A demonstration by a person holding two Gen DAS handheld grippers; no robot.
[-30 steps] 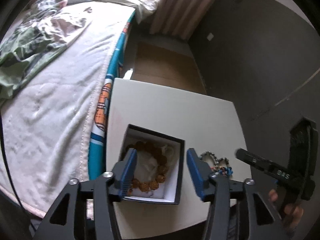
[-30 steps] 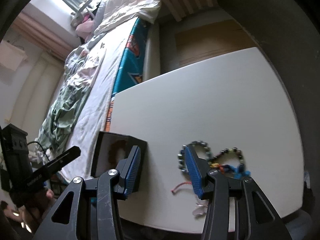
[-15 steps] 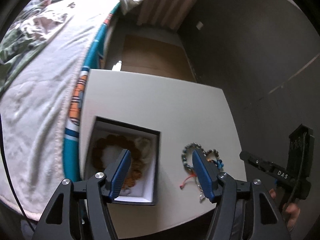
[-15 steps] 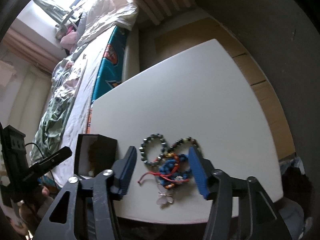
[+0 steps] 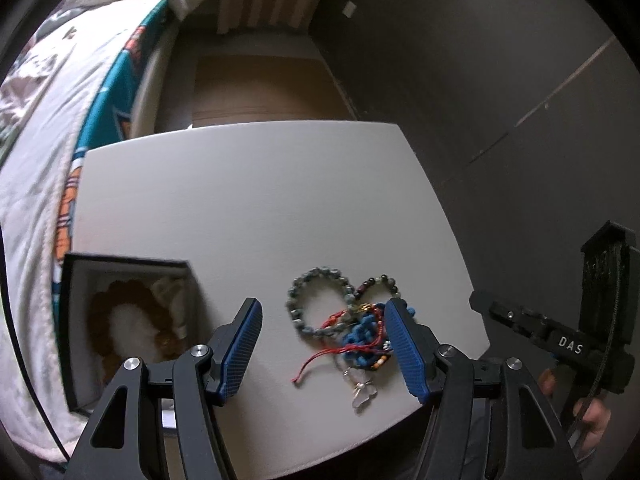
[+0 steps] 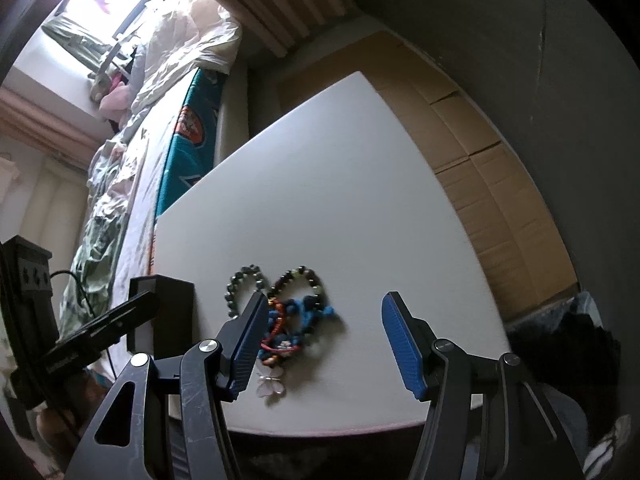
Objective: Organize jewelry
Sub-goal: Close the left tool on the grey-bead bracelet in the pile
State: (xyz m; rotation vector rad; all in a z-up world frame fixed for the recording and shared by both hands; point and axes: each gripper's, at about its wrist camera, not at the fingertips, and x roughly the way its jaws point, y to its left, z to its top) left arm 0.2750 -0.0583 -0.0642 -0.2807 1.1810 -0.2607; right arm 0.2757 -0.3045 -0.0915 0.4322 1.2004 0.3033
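White table [image 5: 248,208]; both tools [image 5: 322,346] agape, empty.

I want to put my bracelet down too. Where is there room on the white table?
The far half of the white table is bare, from the black jewelry box and the bracelet pile back to the far edge. There is also a bare strip between box and pile. The near edge is crowded: box on the left, tangled bracelets on the right.
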